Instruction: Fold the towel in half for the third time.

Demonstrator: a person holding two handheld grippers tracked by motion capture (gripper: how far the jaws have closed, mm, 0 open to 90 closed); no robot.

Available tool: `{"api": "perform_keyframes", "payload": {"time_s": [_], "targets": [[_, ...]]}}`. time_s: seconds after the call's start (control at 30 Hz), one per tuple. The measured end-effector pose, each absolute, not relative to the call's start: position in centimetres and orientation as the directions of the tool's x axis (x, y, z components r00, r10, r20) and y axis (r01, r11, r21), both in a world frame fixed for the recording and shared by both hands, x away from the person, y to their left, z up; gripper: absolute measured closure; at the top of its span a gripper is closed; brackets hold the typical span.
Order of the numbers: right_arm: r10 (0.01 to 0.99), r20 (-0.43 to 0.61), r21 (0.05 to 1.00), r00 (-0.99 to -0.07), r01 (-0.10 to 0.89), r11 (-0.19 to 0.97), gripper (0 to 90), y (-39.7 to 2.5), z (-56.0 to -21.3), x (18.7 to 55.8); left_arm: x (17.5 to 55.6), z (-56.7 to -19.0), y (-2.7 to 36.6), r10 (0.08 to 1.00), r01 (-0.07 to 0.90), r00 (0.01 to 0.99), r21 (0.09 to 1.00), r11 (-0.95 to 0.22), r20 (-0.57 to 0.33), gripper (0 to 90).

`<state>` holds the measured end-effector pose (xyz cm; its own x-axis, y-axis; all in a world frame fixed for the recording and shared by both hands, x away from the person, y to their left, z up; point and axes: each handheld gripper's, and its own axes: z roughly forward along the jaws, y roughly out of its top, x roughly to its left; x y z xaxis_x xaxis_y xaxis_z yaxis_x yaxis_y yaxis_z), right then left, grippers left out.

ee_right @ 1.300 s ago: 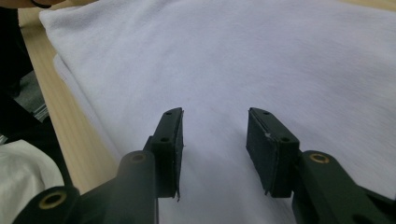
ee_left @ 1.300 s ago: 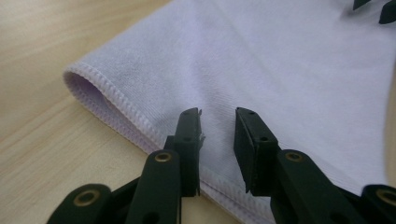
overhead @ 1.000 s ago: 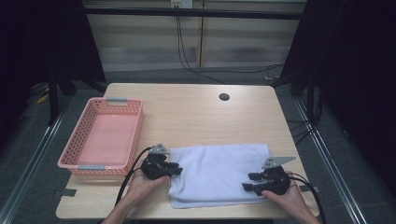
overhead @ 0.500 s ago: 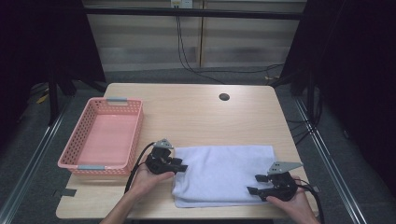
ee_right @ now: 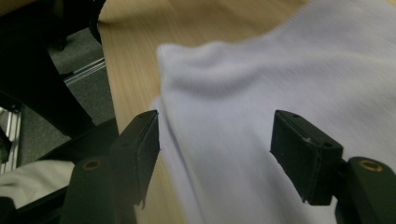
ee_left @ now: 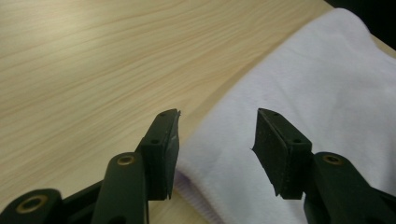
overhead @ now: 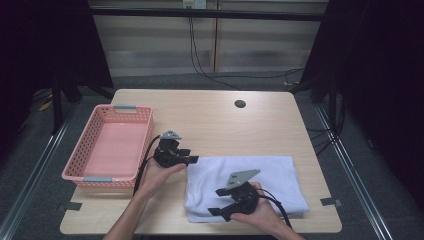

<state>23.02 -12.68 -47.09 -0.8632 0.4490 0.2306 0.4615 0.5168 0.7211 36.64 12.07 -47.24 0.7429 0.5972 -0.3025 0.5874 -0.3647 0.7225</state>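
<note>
**2 open tools at a white towel**

White towel [overhead: 250,182] lies flat on the bench [overhead: 215,117], toward the near edge, right of centre. It looks folded; a doubled edge shows in the right gripper view [ee_right: 261,93].

Left tool [overhead: 192,160] sits at the towel's far left corner, held by the left hand [overhead: 160,172]. Jaws parted, nothing between them. In the left gripper view [ee_left: 217,140] the towel corner [ee_left: 299,93] lies under and just past the gap, 1 jaw over bare wood, the other over cloth. Cannot tell if the jaws touch the cloth.

Right tool [overhead: 216,212] is over the towel's near left part, held by the right hand [overhead: 260,212], pointing toward the near left corner. Jaws wide apart, gripping nothing. Right gripper view [ee_right: 215,144] shows towel spread between the jaws, bench edge and floor beyond at upper left; picture is blurred.

Pink basket [overhead: 80,167] stands on the bench's left side, just beside the left tool, apart from the towel. Dark round hole [overhead: 240,104] in the bench near the far edge.
</note>
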Motion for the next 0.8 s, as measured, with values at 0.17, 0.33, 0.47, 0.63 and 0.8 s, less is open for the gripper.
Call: {"api": "perform_keyframes", "payload": {"time_s": [0.17, 0.33, 0.47, 0.63, 0.8], "targets": [[0.391, 0.247, 0.735, -0.887, 0.434, 0.521, 33.3, -9.1, -47.6, 24.1, 36.5, -47.9, 12.7, 0.609, 0.6, 0.734, 0.707, -0.373, -0.301, 48.4], [0.363, 0.241, 0.717, -0.9, 0.417, 0.559, 31.9, -6.9, -48.7, 23.8, 36.3, -48.0, 12.5, 0.613, 0.603, 0.732, 0.702, -0.379, -0.297, 47.9], [0.372, 0.199, 0.728, -0.907, 0.391, 0.564, 29.6, -6.9, -50.0, 22.7, 36.3, -47.9, 12.6, 0.614, 0.601, 0.73, 0.71, -0.367, -0.301, 47.8], [0.358, 0.139, 0.735, -0.923, 0.338, 0.587, 30.2, -7.1, -50.3, 21.9, 36.5, -47.8, 13.3, 0.638, 0.62, 0.703, 0.71, -0.333, -0.315, 47.5], [0.354, 0.008, 0.73, -0.935, 0.247, 0.637, 33.6, -6.6, -50.4, 21.0, 36.5, -48.0, 13.5, 0.652, 0.629, 0.691, 0.704, -0.33, -0.312, 47.1]]}}
